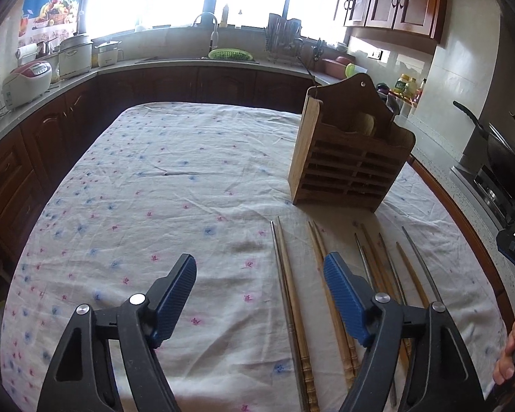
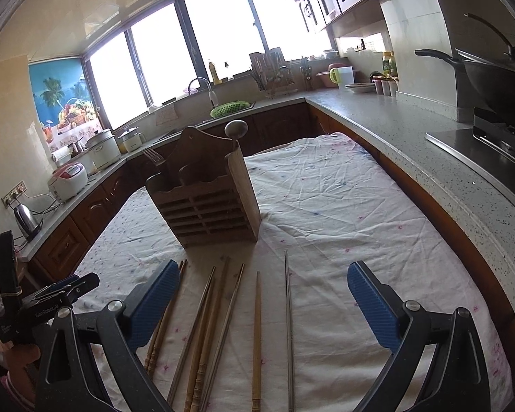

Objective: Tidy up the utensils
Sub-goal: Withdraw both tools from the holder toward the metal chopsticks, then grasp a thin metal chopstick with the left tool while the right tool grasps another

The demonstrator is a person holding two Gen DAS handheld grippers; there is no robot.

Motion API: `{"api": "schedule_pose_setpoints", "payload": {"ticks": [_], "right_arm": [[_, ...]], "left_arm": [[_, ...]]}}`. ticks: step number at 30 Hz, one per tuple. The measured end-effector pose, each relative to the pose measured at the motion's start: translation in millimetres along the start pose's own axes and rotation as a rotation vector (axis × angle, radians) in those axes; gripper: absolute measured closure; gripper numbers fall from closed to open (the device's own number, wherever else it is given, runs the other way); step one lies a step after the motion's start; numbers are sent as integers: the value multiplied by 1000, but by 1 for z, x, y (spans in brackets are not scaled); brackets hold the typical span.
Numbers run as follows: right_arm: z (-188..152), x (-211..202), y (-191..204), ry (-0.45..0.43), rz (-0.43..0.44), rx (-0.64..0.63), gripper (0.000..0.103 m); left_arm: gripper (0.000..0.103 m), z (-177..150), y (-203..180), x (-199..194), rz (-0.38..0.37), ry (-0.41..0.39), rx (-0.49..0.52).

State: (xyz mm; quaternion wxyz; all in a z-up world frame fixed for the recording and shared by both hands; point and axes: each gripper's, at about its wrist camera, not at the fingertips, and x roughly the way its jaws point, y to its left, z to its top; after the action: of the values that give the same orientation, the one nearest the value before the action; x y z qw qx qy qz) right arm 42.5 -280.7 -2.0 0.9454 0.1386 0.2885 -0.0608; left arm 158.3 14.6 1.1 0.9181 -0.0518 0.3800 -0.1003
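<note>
Looking barely started: chopsticks [image 2: 223, 326] are all lying in front of the wooden holder [image 2: 206, 202], both the left gripper [image 1: 259, 295] and right gripper [image 2: 262, 304] hovering open and empty.

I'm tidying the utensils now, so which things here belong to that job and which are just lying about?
For the job:
- chopsticks on the tablecloth
- wooden holder

Lying about:
- rice cooker
- kettle
- green basket
- wok
</note>
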Motion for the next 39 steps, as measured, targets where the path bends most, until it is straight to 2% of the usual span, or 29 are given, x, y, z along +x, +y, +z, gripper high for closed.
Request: {"api": "schedule_pose_setpoints", "payload": {"ticks": [2,4,5,7,10,17,23,26,30,33,39], "right_arm": [[0,8,-1,22,-9,-2,9],[1,17,-3,53,-12,-5,23],[0,22,-3,70,-17,-5,26],[0,33,-4,98,-20,-9,38],[-2,51,-7,147,-28,-11,53],[-5,92,-10,246,-32,-19,66],[-6,111,-12,289,-64,-38,74],[-7,120,-16,308,-80,-42,78],[-10,133,-17,339,-90,-48,86],[-12,138,-13,337,-103,-72,87],[-10,143,-10,346,-113,-92,91]], "left_arm": [[40,4,1,10,0,31,-2],[50,9,2,22,-12,62,-10],[57,11,3,27,-17,77,-14],[64,16,5,38,-24,105,-21],[67,24,7,54,-25,133,-19],[73,36,-1,88,-18,176,17],[84,39,-6,117,0,219,46],[86,39,-6,130,-15,239,47],[87,41,-11,138,-22,242,65],[88,41,-14,140,-15,240,100],[97,43,-16,142,-24,251,111]]}}
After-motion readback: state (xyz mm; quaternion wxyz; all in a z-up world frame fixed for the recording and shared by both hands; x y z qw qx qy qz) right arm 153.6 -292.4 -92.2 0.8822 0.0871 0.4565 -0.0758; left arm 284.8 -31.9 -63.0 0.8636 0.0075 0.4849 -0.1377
